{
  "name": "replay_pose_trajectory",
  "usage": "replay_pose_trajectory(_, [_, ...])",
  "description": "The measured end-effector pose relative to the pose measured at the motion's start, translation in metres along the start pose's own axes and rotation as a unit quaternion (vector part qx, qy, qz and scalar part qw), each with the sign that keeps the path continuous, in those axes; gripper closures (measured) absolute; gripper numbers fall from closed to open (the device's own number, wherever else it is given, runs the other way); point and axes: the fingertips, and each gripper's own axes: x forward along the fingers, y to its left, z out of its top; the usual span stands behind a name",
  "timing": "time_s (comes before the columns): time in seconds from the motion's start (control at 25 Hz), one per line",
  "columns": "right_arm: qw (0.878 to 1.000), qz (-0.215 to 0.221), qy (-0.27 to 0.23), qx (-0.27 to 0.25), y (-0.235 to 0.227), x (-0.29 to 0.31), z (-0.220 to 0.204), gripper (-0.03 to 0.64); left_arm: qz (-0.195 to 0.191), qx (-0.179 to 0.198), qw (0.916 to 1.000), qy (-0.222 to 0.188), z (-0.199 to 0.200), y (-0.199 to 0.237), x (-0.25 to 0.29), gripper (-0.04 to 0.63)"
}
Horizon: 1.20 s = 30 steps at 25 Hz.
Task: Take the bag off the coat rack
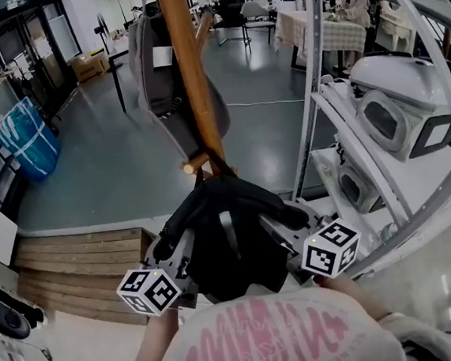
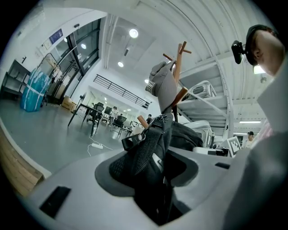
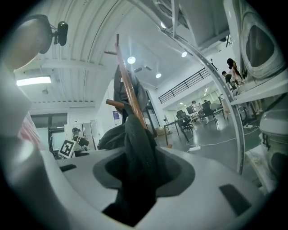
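Black bag [image 1: 229,239] hangs low against pole of wooden coat rack [image 1: 191,68], strap at lower peg [image 1: 195,164]. Left gripper [image 2: 153,179]: jaws clamped on bag's strap side. Right gripper [image 3: 135,179]: jaws clamped on bag fabric. Grey item [image 1: 151,72] hangs higher on rack.

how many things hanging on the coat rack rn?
2. One black bag low on the coat rack, clamped between left gripper and right gripper; one grey item higher up, behind the pole. More may hang above the head view's top edge.
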Motion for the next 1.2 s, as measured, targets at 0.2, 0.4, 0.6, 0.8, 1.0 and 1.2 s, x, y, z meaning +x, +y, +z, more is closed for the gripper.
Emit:
replay_pose_trajectory(0.2, [1.0, -0.016, 0.013, 0.003, 0.007, -0.003, -0.004, 0.459, -0.01, -0.006, 0.9999, 0.007, -0.001, 0.0, -0.007, 0.428])
replay_pose_trajectory(0.4, [0.999, -0.035, 0.019, -0.002, 0.009, -0.006, -0.002, 0.462, -0.023, -0.014, 0.9996, 0.009, -0.001, -0.002, -0.008, 0.428])
replay_pose_trajectory(0.6, [0.997, -0.072, 0.021, 0.001, 0.011, -0.007, 0.0, 0.462, -0.05, -0.02, 0.9983, 0.024, -0.001, 0.002, -0.005, 0.428])
replay_pose_trajectory(0.8, [0.993, -0.117, 0.024, 0.006, 0.012, -0.007, 0.003, 0.468, -0.088, -0.018, 0.9947, 0.049, 0.003, 0.003, 0.003, 0.439])
replay_pose_trajectory(1.0, [0.989, -0.149, 0.011, 0.009, 0.028, -0.005, 0.006, 0.471, -0.121, -0.006, 0.9905, 0.064, 0.013, 0.008, 0.003, 0.445])
replay_pose_trajectory(1.2, [0.983, -0.183, 0.007, 0.021, 0.044, -0.002, 0.005, 0.471, -0.151, 0.005, 0.986, 0.071, 0.024, 0.011, -0.002, 0.448])
